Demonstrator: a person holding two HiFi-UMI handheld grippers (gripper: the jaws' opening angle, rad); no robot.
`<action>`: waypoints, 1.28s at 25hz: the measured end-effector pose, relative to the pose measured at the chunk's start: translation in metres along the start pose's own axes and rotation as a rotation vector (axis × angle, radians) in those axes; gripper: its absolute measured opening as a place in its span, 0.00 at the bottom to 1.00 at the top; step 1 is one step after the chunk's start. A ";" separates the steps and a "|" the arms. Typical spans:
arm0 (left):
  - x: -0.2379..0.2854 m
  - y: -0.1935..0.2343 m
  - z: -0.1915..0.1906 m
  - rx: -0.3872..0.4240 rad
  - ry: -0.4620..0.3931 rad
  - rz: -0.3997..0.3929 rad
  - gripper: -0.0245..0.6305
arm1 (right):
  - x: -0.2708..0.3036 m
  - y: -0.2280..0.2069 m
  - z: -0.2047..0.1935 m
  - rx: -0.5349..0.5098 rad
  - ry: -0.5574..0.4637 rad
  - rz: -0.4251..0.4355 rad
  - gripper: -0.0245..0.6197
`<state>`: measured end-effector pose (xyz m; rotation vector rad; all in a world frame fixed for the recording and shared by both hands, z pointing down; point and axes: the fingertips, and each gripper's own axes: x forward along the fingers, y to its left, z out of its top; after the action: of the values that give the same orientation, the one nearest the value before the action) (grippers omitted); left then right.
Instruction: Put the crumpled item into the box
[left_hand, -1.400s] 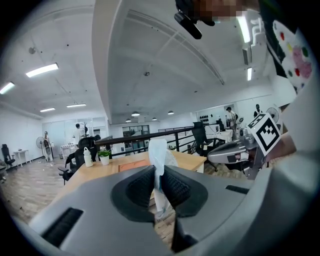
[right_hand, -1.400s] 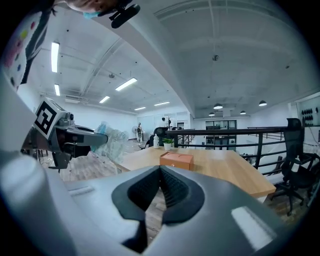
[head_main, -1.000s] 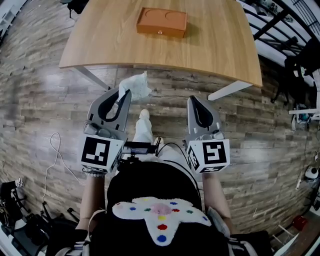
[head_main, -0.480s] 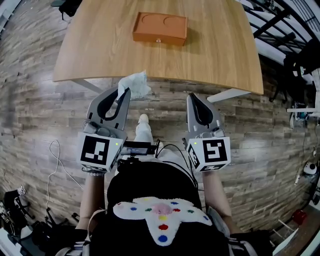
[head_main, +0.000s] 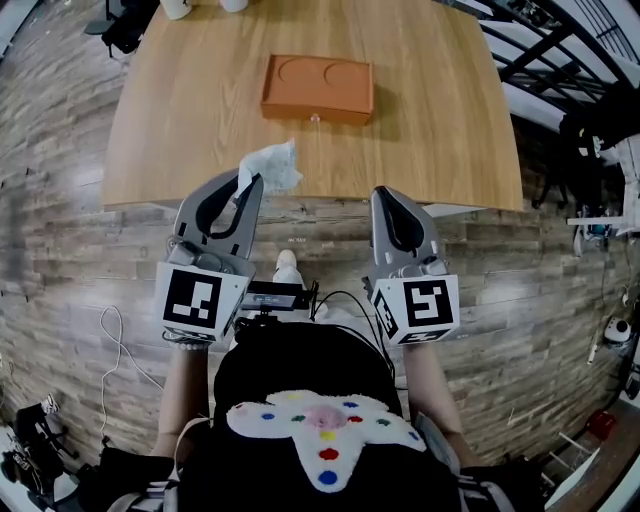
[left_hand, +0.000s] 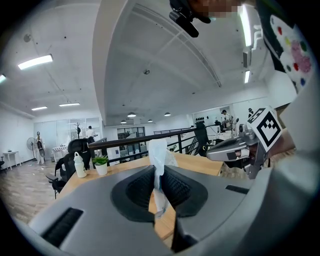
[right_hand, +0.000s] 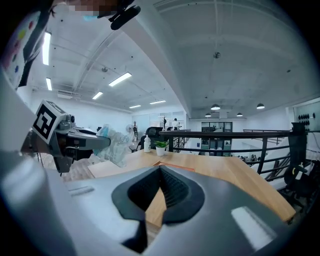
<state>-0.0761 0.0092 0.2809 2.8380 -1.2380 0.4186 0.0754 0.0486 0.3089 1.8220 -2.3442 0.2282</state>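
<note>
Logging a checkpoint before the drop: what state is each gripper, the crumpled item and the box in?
left gripper, shut on the crumpled tissue
right gripper, shut, empty
crumpled tissue, clamped, held in the air
orange box, lid closed, on the table

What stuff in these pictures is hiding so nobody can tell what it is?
Head view: the orange box looks closed, so its inside is hidden.
Head view: two white things at the far end of the table are cut off by the top edge.
Left gripper view: the lower part of the crumpled tissue is pinched out of sight between the jaws of the left gripper.
</note>
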 end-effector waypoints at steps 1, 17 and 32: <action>0.005 0.007 0.001 0.009 -0.002 -0.001 0.10 | 0.007 -0.001 0.002 0.000 0.001 -0.003 0.05; 0.058 0.077 0.010 0.026 -0.013 -0.077 0.10 | 0.086 0.002 0.024 -0.008 0.013 -0.058 0.05; 0.065 0.073 0.021 0.011 -0.023 -0.064 0.10 | 0.089 -0.002 0.030 -0.047 0.017 -0.018 0.05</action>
<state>-0.0820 -0.0903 0.2705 2.8908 -1.1488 0.3930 0.0541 -0.0429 0.2991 1.8108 -2.3009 0.1839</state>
